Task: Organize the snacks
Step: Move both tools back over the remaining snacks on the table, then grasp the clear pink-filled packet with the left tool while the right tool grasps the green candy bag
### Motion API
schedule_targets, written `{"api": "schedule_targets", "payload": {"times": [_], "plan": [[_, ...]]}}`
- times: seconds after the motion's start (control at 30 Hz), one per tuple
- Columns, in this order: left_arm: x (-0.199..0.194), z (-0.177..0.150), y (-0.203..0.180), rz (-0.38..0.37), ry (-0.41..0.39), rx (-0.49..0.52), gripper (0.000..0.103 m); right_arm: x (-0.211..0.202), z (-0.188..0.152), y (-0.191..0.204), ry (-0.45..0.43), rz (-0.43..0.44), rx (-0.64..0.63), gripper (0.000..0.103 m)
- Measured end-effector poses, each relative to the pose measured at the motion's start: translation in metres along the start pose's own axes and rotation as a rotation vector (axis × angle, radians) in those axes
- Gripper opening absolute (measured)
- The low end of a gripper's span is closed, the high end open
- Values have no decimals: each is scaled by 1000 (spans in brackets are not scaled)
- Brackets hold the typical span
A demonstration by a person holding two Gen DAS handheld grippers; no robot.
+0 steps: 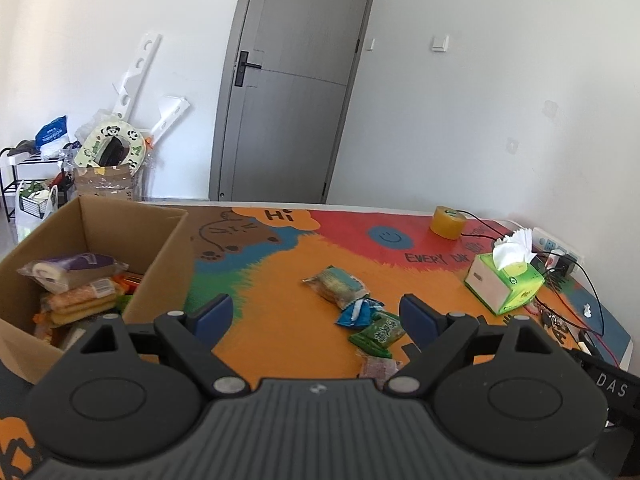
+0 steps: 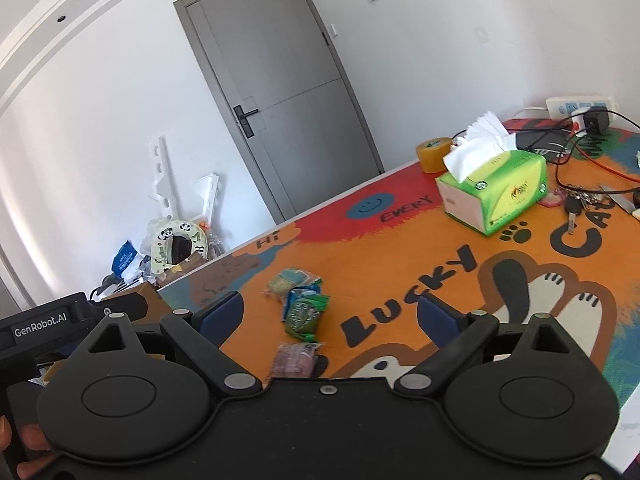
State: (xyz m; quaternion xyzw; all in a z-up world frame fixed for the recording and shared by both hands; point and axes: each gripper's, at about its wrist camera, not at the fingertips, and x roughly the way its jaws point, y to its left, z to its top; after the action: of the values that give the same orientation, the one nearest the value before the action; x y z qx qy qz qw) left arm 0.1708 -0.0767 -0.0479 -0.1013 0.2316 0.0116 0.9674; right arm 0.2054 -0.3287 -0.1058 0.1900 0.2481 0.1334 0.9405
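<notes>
Several snack packets lie on the colourful table mat: a clear biscuit pack (image 1: 335, 285) (image 2: 291, 280), a blue packet (image 1: 357, 312), a green packet (image 1: 378, 334) (image 2: 306, 316) and a pink packet (image 1: 376, 368) (image 2: 294, 360). A cardboard box (image 1: 160, 256) at the left holds several snacks. My left gripper (image 1: 316, 316) is open and empty, above the mat between the box and the packets. My right gripper (image 2: 330, 316) is open and empty, just above the packets.
A green tissue box (image 1: 504, 284) (image 2: 496, 192) and a roll of yellow tape (image 1: 448, 222) (image 2: 434, 154) stand at the far right. Cables, keys (image 2: 576, 204) and a power strip (image 2: 580, 104) lie beyond. The other gripper's body (image 2: 44, 324) shows at the left.
</notes>
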Motion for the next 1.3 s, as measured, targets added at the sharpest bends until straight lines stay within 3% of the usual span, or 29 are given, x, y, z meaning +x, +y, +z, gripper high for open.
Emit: {"api": "schedule_targets", "payload": {"times": [0.23,0.97,1.07,1.2,1.23,1.3], "plan": [[21,-7,-9,-24,42,-3,89,10,-2,-11,27,-22,18,88],[94,-46,-47,-39,191,59,86,37,-13,-47,101,-56,62,88],[102,-49,-49,-41,206,67,78,43,-13,-50,110,-55,69,88],[112,-54,-46,-53,253,55,49,50,-13,-50,119,-48,69,88],[112,-55,-44,-57,260,48,37,52,-13,-49,121,-45,69,88],[110,-54,-41,-34,244,56,34,54,-14,-46,125,-39,65,88]]}}
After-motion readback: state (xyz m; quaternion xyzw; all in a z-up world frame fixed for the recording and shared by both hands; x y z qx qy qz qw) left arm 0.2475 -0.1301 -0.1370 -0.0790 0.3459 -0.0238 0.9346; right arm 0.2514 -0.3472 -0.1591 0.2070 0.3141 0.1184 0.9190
